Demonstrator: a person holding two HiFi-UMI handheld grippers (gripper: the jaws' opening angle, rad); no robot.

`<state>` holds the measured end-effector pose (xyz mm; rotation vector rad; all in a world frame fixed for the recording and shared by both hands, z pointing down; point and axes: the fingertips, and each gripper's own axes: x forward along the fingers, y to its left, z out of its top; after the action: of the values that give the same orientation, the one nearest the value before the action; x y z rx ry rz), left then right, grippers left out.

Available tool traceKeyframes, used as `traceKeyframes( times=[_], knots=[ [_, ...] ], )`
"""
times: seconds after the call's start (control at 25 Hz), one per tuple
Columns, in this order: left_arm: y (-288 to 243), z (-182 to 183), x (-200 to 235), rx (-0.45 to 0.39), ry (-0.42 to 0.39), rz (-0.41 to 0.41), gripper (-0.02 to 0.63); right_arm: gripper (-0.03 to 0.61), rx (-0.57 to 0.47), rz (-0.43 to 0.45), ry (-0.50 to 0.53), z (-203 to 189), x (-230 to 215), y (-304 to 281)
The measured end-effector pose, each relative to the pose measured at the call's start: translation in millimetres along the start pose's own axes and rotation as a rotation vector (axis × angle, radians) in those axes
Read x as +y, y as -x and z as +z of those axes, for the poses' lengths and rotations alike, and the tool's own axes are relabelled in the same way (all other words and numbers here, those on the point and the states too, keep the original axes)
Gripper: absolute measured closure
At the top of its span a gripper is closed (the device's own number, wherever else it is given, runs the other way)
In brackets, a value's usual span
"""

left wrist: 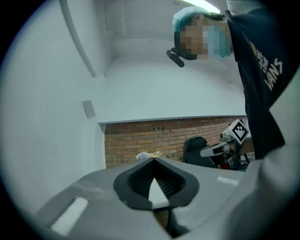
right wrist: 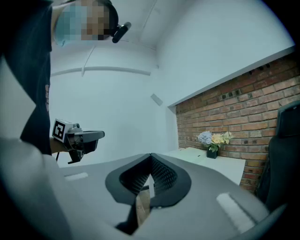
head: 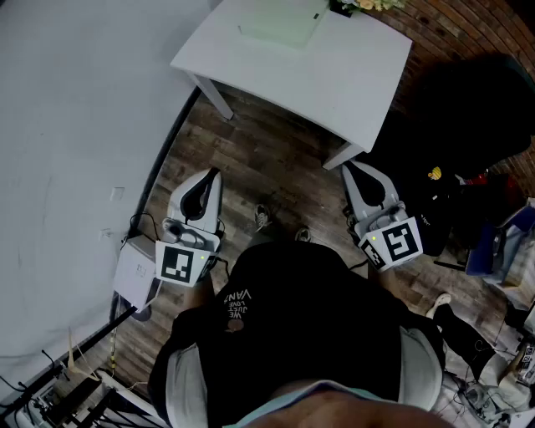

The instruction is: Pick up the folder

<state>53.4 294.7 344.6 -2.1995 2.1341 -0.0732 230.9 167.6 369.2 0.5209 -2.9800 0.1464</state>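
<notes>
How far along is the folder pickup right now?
Nothing looks done: the folder lies flat on the white table. Nothing is in hand: the left gripper and right gripper are both shut and empty, short of the table. Left to do: reach in, open a gripper, grip the folder, lift it.

1. The folder (head: 280, 21) is a thin, pale greenish rectangle, closed and lying flat.
2. It rests on the far part of the white table (head: 334, 79), and the head view's top edge cuts it off.
3. A small dark mark shows at its right edge, near the flowers (head: 365, 5).
</notes>
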Motion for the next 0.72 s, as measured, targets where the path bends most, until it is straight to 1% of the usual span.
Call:
traceKeyframes(
  times=[0.2, 0.36, 0.44, 0.56, 0.64, 0.72],
  knots=[
    [2.5, -1.0, 4.1, 0.008, 0.012, -0.014, 0.614, 0.581, 0.011, -0.014, -0.016, -0.8, 4.3, -2.0],
    [1.4, -0.6, 7.6, -0.008, 0.017, -0.025, 0.614, 0.580, 0.011, -0.001, -0.071, -1.9, 5.1, -6.9],
    [0.4, -1.1, 9.9, -0.010, 0.013, -0.031, 0.614, 0.580, 0.007, -0.002, -0.077, -2.8, 4.5, -9.9],
    [0.7, -4.0, 15.9, -0.003, 0.012, -0.028, 0.614, 0.580, 0.004, -0.021, -0.090, -2.4, 4.7, -14.8],
    [1.1, -4.2, 21.6, -0.018, 0.021, -0.026, 0.614, 0.580, -0.004, -0.025, -0.095, -1.6, 5.1, -18.7],
    [0.2, -0.7, 28.8, -0.056, 0.026, -0.033, 0.614, 0.580, -0.007, -0.036, -0.100, -0.4, 5.6, -24.3]
  ],
)
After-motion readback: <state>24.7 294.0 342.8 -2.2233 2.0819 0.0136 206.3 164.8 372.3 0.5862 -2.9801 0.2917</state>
